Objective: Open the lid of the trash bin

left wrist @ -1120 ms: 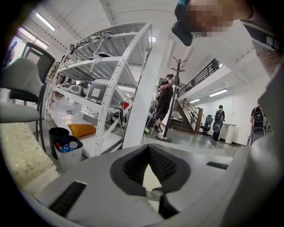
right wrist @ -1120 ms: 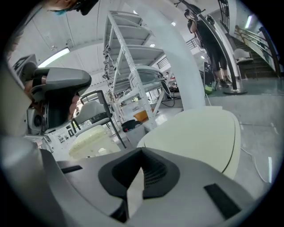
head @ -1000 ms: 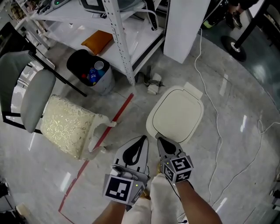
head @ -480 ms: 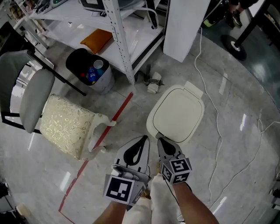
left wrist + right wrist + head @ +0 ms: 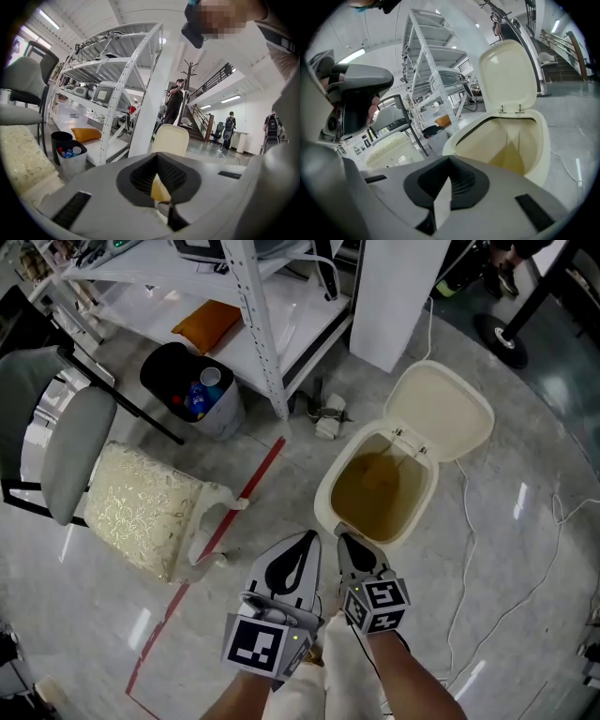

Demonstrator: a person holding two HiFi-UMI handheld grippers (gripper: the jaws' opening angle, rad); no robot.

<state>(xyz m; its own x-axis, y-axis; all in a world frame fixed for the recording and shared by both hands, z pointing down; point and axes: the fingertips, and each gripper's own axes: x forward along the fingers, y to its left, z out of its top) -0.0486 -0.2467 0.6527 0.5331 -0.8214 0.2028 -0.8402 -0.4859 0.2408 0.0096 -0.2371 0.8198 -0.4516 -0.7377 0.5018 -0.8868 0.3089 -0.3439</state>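
Right in front, at 12 o'clock from the grippers, the trash bin (image 5: pixel 327 510) stands on the floor (image 5: pixel 525 559) with its lid (image 5: pixel 442 411) up, leaning back toward 1 o'clock. The right gripper (image 5: pixel 350 546) is nearer, just beside the near rim. The left gripper (image 5: pixel 303 547) sits at its 9 o'clock. Both have their jaws squeezed together, holding nothing.

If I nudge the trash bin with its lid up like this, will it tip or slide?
Probably slides: the trash bin looks empty, thin plastic, on glossy floor. The raised lid leans behind the hinge, so it may tip backward if pushed high.
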